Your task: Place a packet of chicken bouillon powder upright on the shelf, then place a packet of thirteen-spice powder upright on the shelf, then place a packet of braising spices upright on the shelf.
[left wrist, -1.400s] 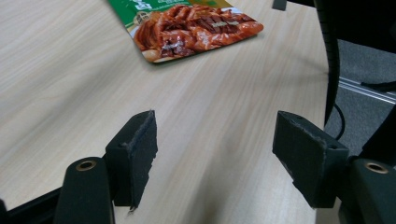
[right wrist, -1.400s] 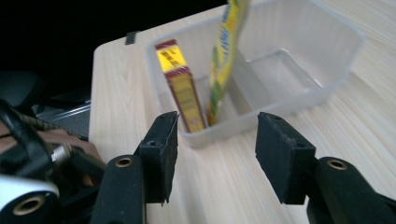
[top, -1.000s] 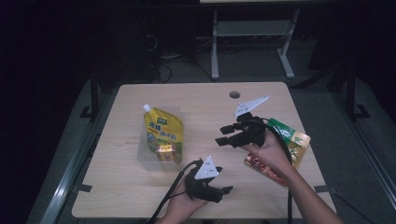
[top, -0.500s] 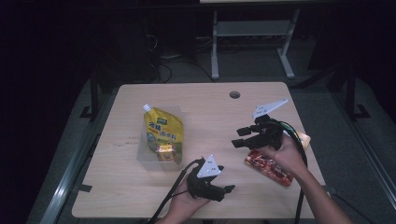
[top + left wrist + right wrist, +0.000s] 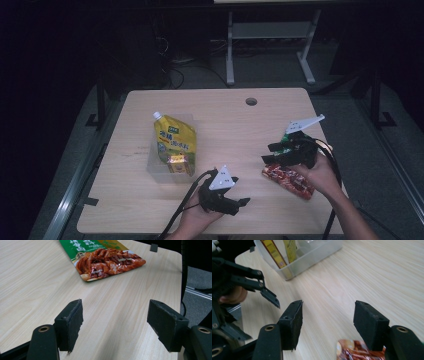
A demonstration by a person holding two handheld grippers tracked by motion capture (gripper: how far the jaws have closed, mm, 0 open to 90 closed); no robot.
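Clear bin (image 5: pixel 156 169): left-centre of the table (image 5: pixel 230 120), holding a yellow spouted pouch (image 5: pixel 175 140).
Left gripper (image 5: pixel 240 202): near the front edge, jaws spread, nothing between them.
Snack packet (image 5: pixel 289 180): flat on the table at the right, red and green.
Right gripper (image 5: pixel 267 152): just above the packet's near end, jaws spread, empty.

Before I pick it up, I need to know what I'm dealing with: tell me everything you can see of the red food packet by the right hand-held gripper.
The red food packet is a flat, glossy pouch lying face up on the wooden table near its right edge. Its lower part shows braised meat in red-brown tones; the upper part is green with printed characters. In the high view the right hand-held gripper, jaws open, hangs above its upper end, hiding that part.
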